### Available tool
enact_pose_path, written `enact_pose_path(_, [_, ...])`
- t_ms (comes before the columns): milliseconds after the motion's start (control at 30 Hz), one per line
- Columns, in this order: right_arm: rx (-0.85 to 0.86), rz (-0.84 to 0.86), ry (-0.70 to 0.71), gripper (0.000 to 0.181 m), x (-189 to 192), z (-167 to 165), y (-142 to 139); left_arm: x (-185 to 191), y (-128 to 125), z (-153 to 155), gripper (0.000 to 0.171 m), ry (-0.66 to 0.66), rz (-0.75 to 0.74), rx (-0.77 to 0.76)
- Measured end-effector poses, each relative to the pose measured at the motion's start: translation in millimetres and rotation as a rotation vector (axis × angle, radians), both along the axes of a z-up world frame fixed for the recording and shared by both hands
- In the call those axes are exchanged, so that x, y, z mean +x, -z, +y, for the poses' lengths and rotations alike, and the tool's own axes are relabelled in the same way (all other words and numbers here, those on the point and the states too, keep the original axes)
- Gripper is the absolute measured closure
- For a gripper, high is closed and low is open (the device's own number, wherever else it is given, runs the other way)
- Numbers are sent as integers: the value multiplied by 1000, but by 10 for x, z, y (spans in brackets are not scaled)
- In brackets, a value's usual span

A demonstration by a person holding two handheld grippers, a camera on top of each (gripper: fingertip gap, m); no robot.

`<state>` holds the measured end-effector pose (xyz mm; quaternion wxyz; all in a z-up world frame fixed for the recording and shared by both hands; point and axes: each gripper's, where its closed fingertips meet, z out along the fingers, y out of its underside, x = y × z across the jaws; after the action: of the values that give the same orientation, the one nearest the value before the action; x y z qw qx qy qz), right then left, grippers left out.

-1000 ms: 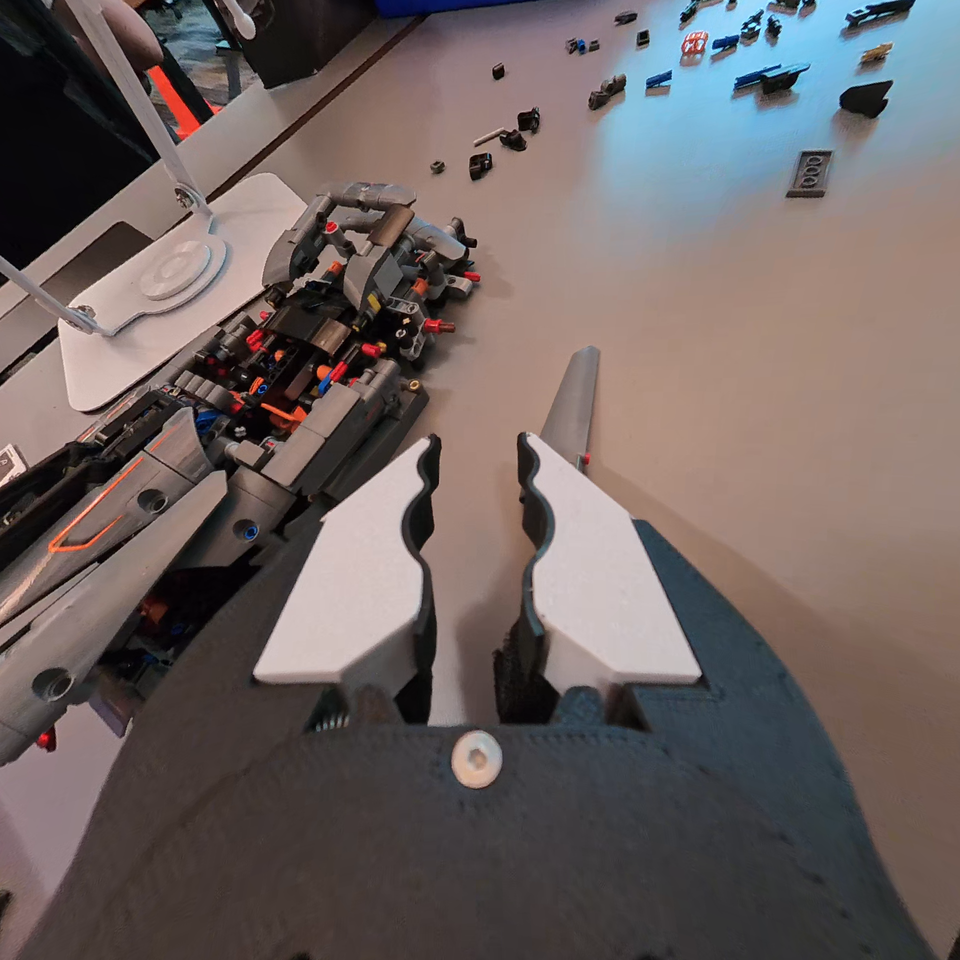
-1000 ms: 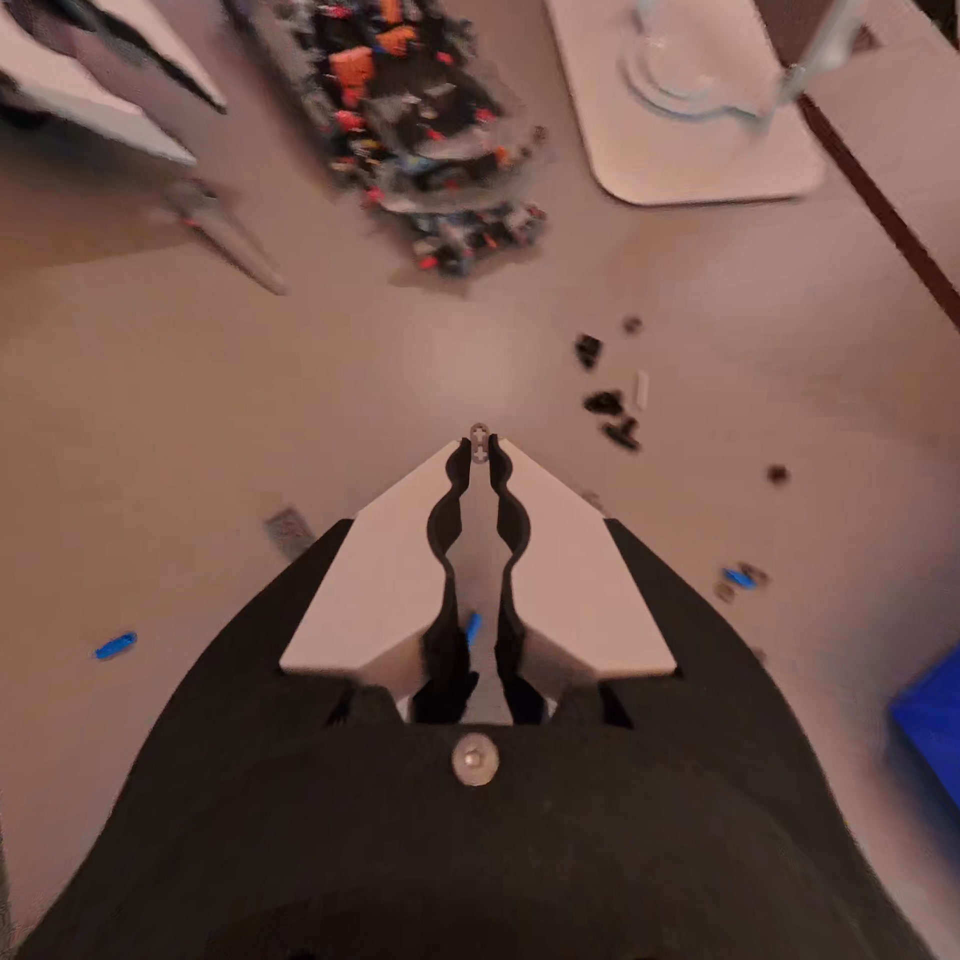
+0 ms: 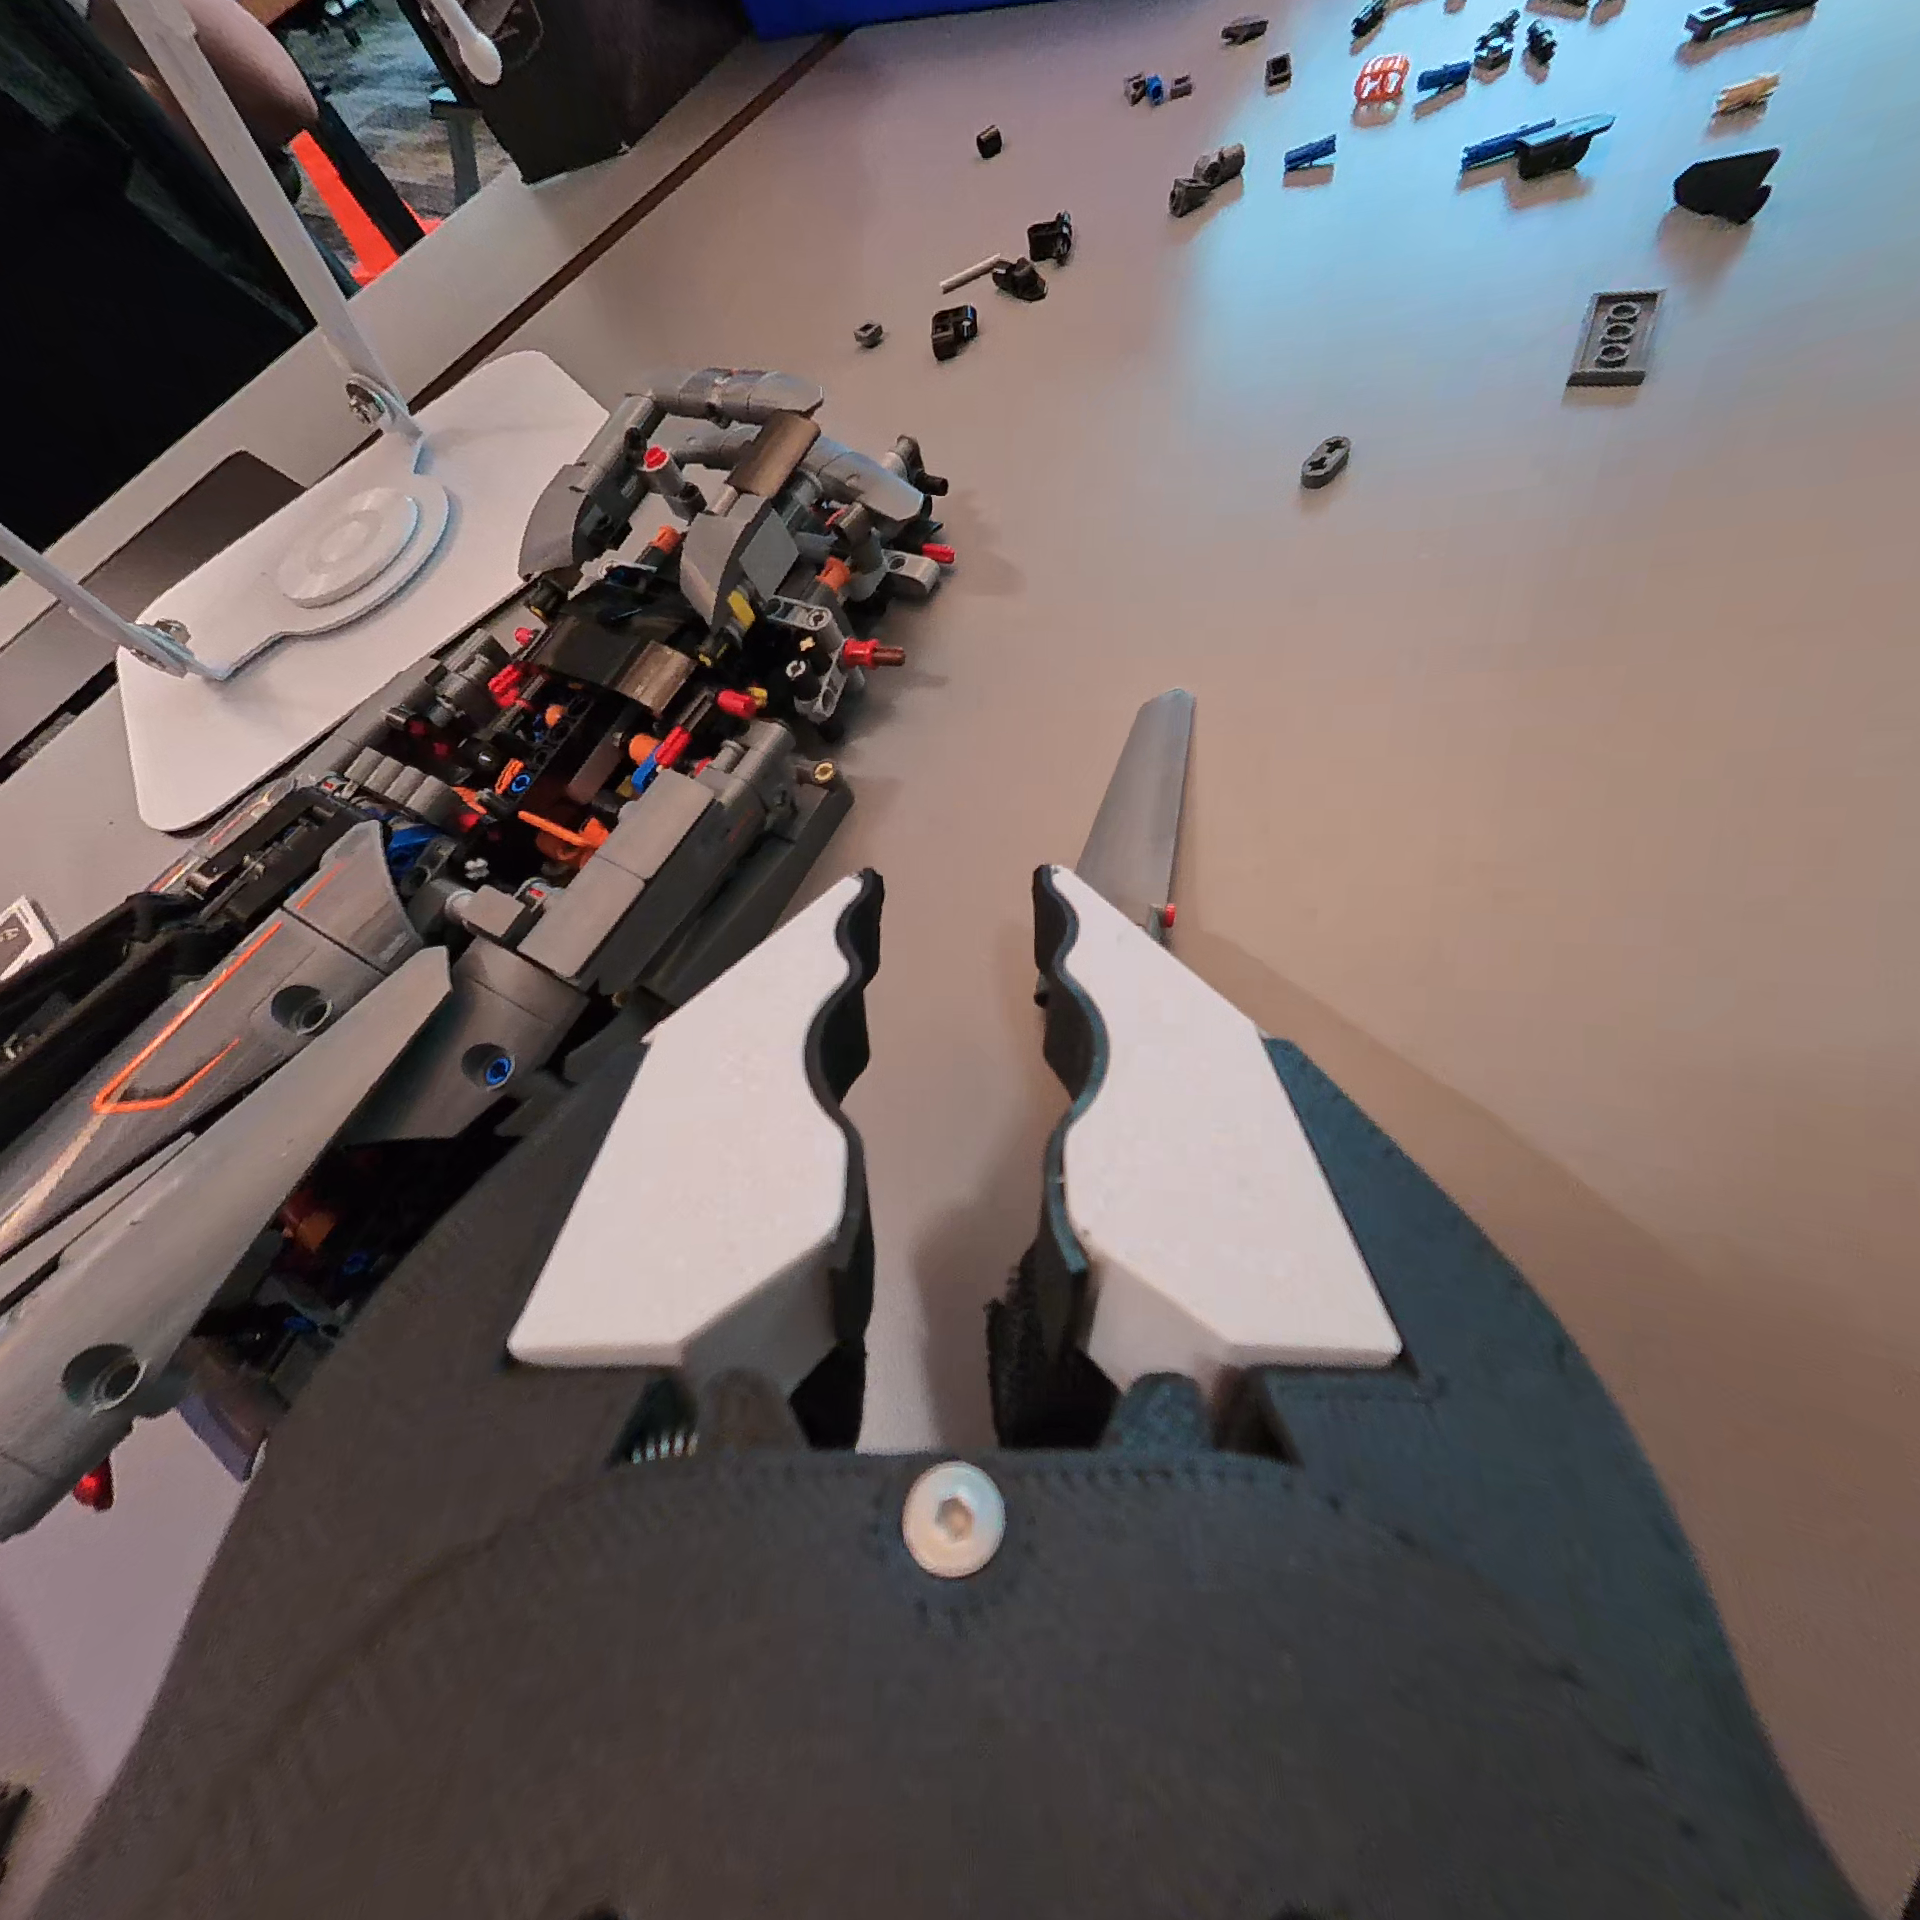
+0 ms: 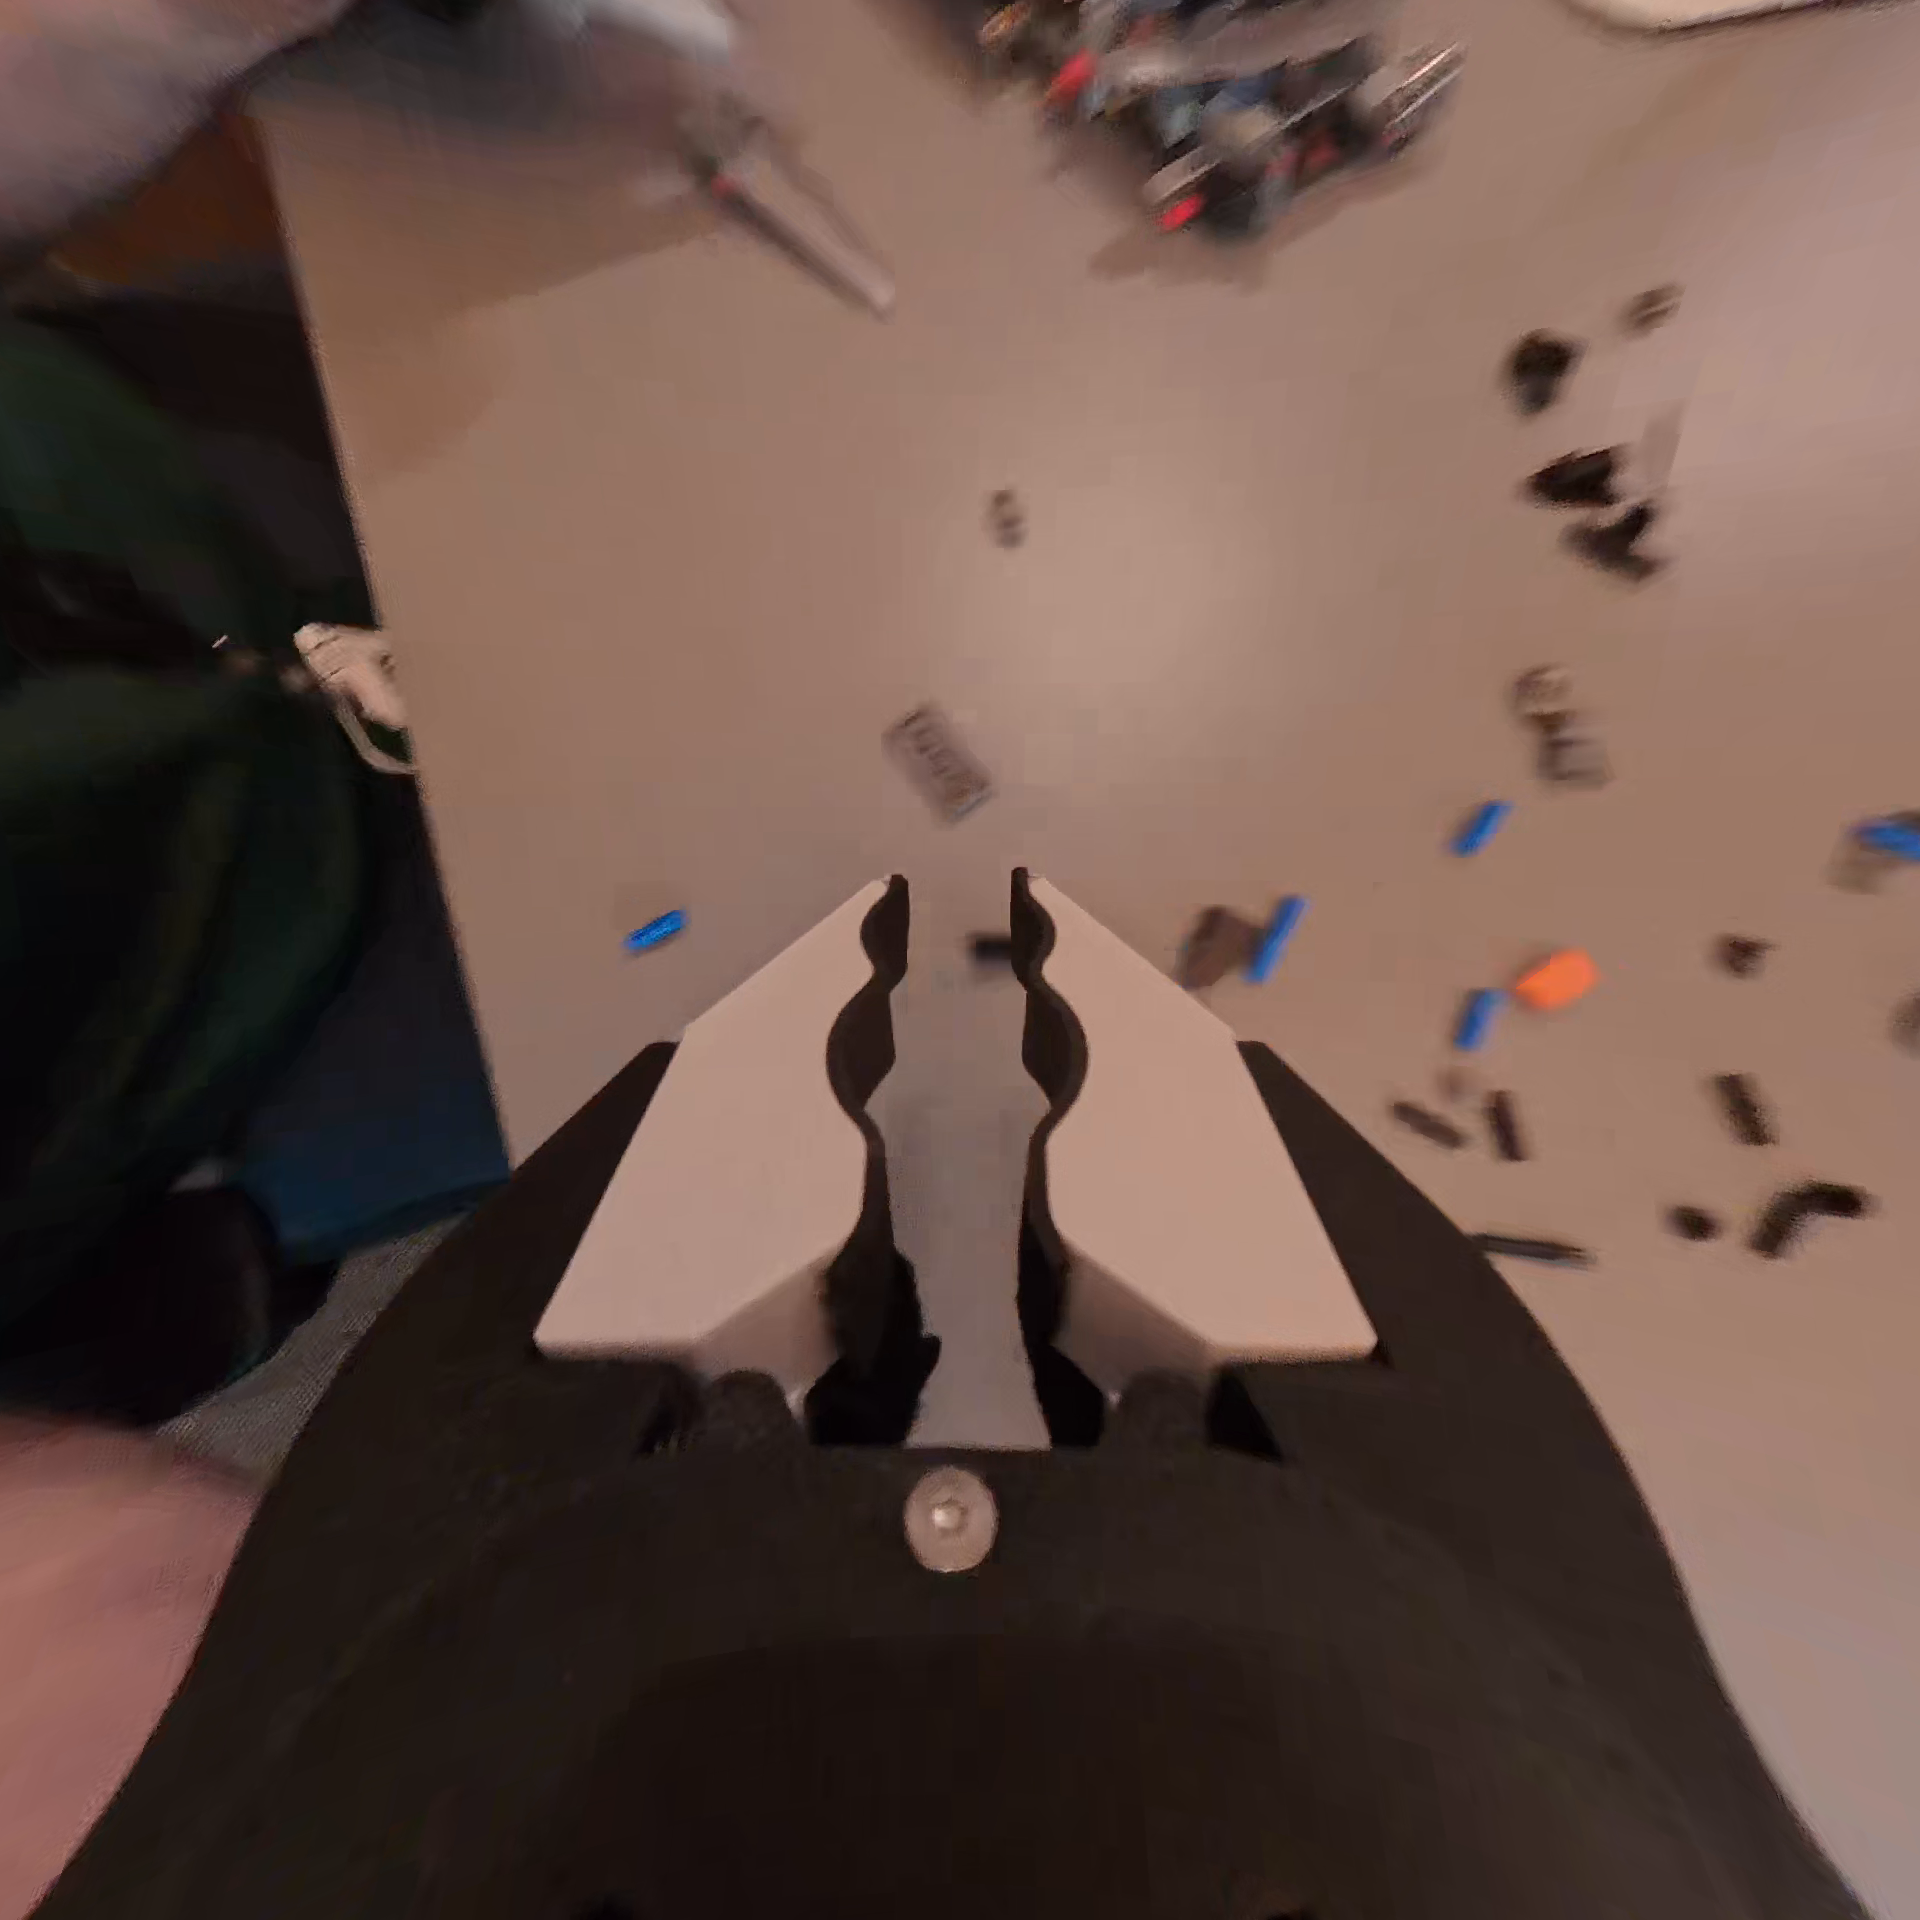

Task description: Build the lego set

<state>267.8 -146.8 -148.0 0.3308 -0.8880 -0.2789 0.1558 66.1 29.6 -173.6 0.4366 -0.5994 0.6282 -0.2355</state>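
Hovering over the worktop (image 3: 1455, 831), the left gripper (image 3: 957, 894) has its fingers spread, empty, right of the grey model (image 3: 623, 727). The right gripper (image 4: 954, 883) is likewise parted above scattered pieces (image 4: 1475, 826).

1. The left tongs (image 3: 958, 904) stand parted with nothing between the fingers, angled down over the tabletop (image 3: 1455, 935).
2. The right tongs (image 4: 956, 883) also gape empty, tips pointing downward.

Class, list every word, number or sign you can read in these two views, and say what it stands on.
Black-and-white card at the left edge: print cut off, too small to read.
Lego model: orange stripes only, no legible writing.
Right wrist view: blurred, nothing readable.
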Motion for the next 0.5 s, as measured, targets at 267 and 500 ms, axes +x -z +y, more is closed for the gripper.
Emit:
enact_pose_path(267, [-122, 62, -20, 159, -590, -541, 524, 1, -1, -5, 144, 2, 0, 5])
enact_pose_path(500, [-88, 61, 51, 154, -732, -578, 563, 0, 3, 3, 144, -3, 3, 9])
